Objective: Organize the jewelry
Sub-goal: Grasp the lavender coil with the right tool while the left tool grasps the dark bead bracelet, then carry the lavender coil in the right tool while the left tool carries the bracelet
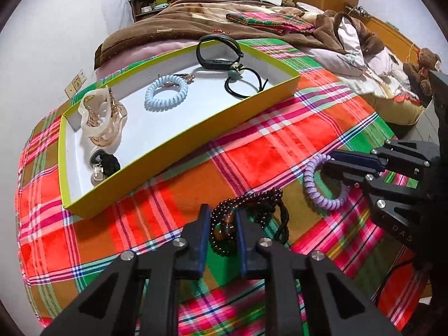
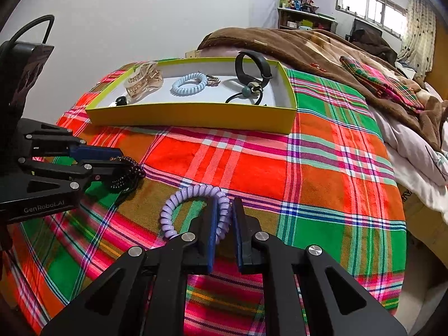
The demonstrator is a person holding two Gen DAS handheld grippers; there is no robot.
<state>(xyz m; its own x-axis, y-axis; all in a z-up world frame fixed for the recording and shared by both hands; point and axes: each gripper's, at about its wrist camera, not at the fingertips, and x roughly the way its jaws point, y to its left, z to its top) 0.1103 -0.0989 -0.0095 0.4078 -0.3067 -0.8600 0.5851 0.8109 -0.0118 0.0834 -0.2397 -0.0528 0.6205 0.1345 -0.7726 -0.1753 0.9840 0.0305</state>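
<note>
Plaid fleece blanket (image 2: 252,168): your left gripper (image 1: 222,218) pinches the dark beaded bracelet (image 1: 252,201); your right gripper (image 2: 224,210) clamps the lilac plastic coil hair-tie (image 2: 179,204).

Bright, even daylight from window (image 2: 369,7); fisheye-bent, dark-cornered edges.

Left gripper (image 1: 222,218) angled steeply down, jaws nearly closed, pinching; right gripper (image 2: 225,210) beside it, tilted down, jaws almost shut, pinching
</note>
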